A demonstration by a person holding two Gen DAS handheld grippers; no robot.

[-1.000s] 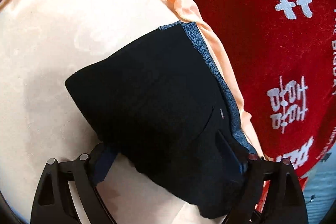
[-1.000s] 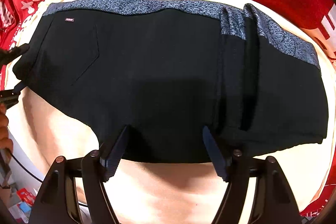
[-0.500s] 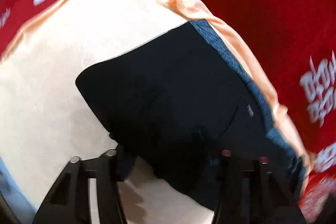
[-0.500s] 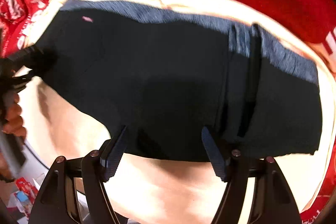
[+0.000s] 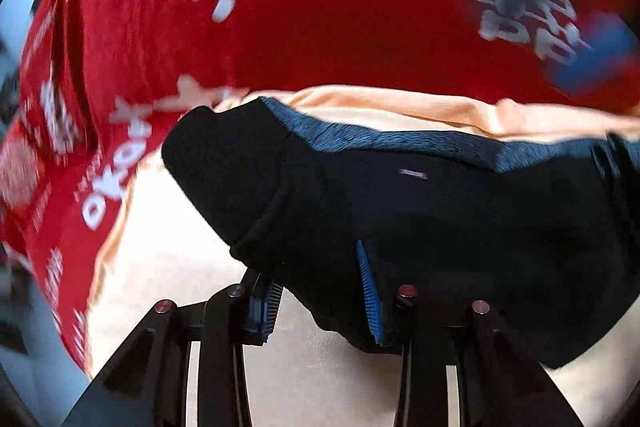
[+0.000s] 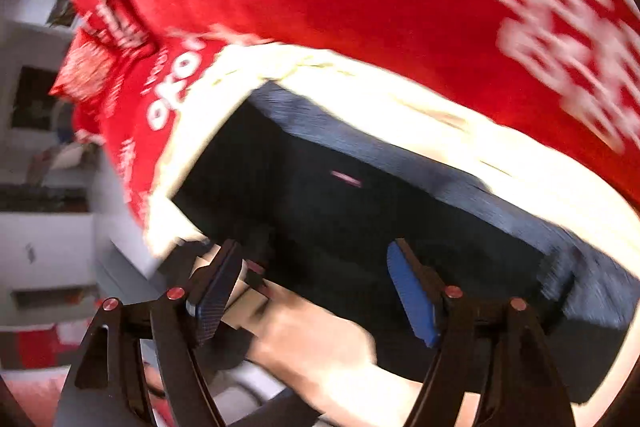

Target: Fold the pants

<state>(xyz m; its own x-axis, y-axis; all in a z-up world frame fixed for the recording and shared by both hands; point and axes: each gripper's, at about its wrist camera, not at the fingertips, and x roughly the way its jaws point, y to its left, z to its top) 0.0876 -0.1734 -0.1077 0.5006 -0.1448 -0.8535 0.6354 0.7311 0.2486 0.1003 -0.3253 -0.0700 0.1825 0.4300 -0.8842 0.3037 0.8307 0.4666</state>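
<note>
The right wrist view is motion-blurred; the pants (image 6: 400, 227) show there only as a dark slab on the cream cloth (image 6: 460, 123). The left view is sharper, showing their grey waistband (image 5: 400, 139) and small label (image 5: 413, 174). The left gripper (image 5: 320, 287) has its fingers spread, the pants' edge draped between them. The right gripper (image 6: 316, 287) is also spread, holding nothing. The red blanket (image 5: 360, 27) lies beyond.

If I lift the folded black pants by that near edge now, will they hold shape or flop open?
Probably flop: the black pants are soft cloth, and their left end already curls up. Stacked layers may slide apart. The left tool straddles only the near edge, so the far grey waistband would likely sag.
</note>
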